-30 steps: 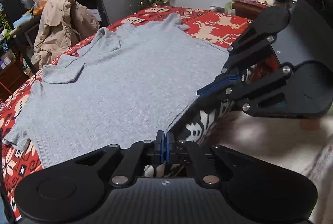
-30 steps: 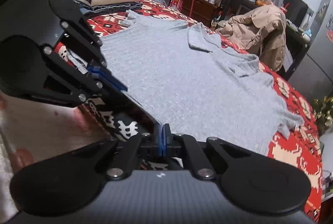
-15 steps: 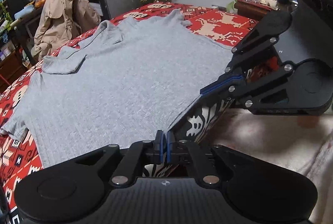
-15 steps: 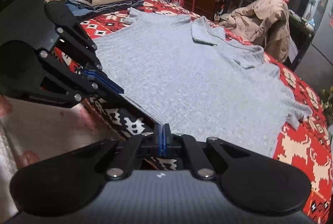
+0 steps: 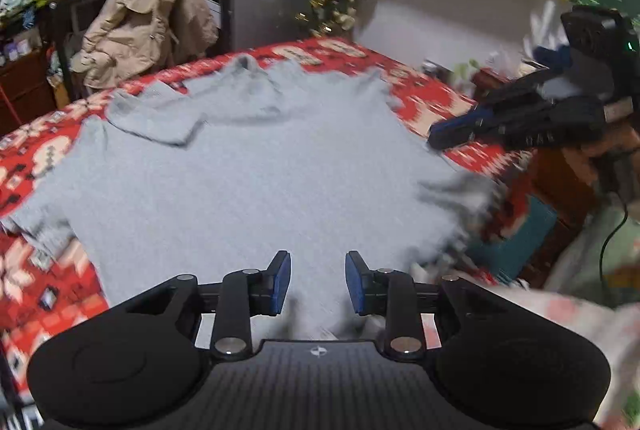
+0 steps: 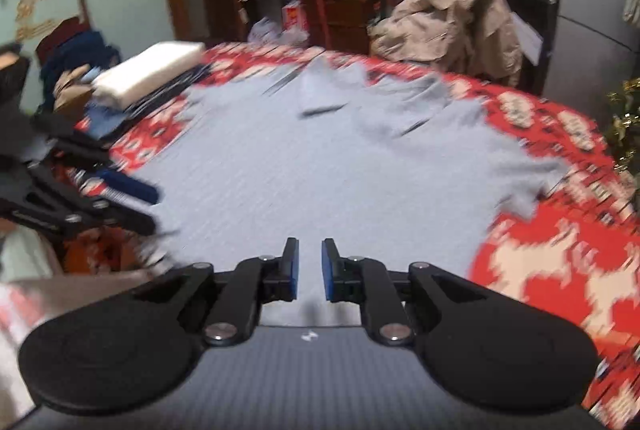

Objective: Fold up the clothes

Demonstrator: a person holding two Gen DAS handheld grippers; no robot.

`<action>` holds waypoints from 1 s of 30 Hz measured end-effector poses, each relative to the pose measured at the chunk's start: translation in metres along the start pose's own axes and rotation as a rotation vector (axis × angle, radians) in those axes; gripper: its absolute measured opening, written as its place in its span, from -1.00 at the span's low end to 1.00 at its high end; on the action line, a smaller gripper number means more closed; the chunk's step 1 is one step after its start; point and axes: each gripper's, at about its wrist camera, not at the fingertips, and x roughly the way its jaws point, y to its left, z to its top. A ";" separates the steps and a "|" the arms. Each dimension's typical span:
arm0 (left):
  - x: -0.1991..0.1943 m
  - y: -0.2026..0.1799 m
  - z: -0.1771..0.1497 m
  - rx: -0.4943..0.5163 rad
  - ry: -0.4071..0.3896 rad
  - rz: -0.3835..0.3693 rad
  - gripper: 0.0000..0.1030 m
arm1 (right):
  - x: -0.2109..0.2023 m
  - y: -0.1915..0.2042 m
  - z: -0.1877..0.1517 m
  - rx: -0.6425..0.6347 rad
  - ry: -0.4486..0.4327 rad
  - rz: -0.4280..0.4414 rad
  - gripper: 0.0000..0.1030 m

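The red patterned bed (image 5: 420, 102) filled both views, the grey shirt (image 5: 260, 170) spread flat across its middle. I had just let its hem go: the left gripper (image 5: 316, 280) and right gripper (image 6: 307, 270) had just been opening, jaws now parted with nothing between them. I judged the shirt laid out, with folding next.

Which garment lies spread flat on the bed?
The grey shirt; the beige coat hangs behind, and the white stack is folded.
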 end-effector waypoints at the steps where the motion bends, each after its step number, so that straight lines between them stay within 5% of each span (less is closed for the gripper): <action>1: 0.007 0.006 0.008 0.004 -0.005 0.024 -0.43 | 0.004 -0.010 0.010 -0.011 -0.005 -0.022 -0.75; 5: 0.040 0.040 0.041 -0.018 -0.008 0.106 -0.43 | 0.040 -0.056 0.062 -0.077 -0.024 -0.097 -0.75; 14: 0.107 0.084 0.088 -0.053 0.045 0.112 -0.43 | 0.154 -0.134 0.165 -0.327 0.014 -0.073 -0.56; 22: 0.140 0.091 0.094 -0.079 0.086 0.065 -0.43 | 0.247 -0.144 0.177 -0.593 0.146 -0.021 -0.38; 26: 0.145 0.090 0.092 -0.062 0.097 0.064 -0.41 | 0.268 -0.142 0.180 -0.621 0.160 0.032 -0.35; 28: 0.145 0.089 0.091 -0.055 0.093 0.063 -0.41 | 0.277 -0.143 0.181 -0.610 0.182 0.051 -0.46; 29: 0.145 0.088 0.091 -0.053 0.092 0.063 -0.41 | 0.280 -0.144 0.183 -0.595 0.189 0.054 -0.83; 30: 0.145 0.088 0.091 -0.051 0.092 0.063 -0.41 | 0.284 -0.145 0.184 -0.579 0.195 0.055 -0.85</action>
